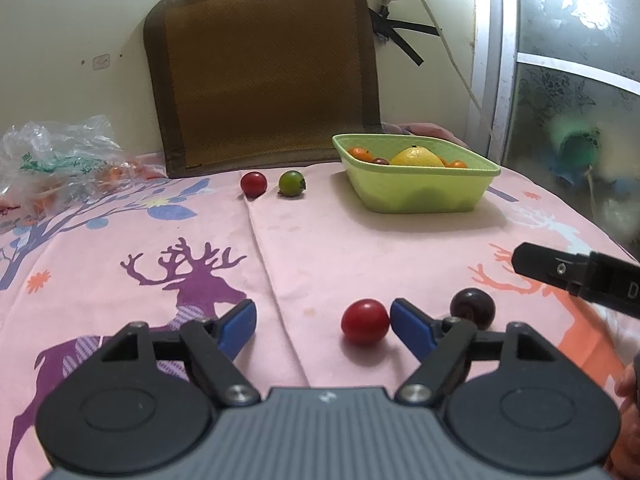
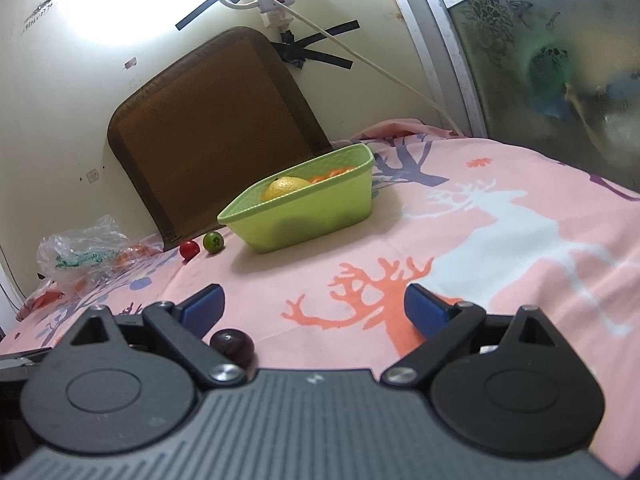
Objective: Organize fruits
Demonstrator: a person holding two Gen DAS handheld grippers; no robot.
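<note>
On the pink deer-print cloth (image 1: pixel 320 240), near the green basket (image 1: pixel 416 196): two spread grippers and four loose fruits.
The left gripper (image 1: pixel 323 322) was spread wide and held nothing; a red tomato (image 1: pixel 365 322) lay on the cloth between its blue pads (image 1: pixel 412 330), just beside the right-hand pad and on the near side of the basket. A dark plum (image 1: pixel 473 307) rested just beyond that pad, also nearer than the basket. The right gripper (image 2: pixel 314 310) likewise stood spread and empty, the same plum (image 2: pixel 233 346) lying close under its left finger. The basket held a yellow fruit (image 1: pixel 417 157) and several small orange ones. Left of the basket, a second red tomato (image 1: pixel 253 184) and a green tomato (image 1: pixel 292 183) sat side by side in front of a brown cushion (image 1: pixel 260 76); farther left lay a crumpled plastic bag (image 1: pixel 60 160).
</note>
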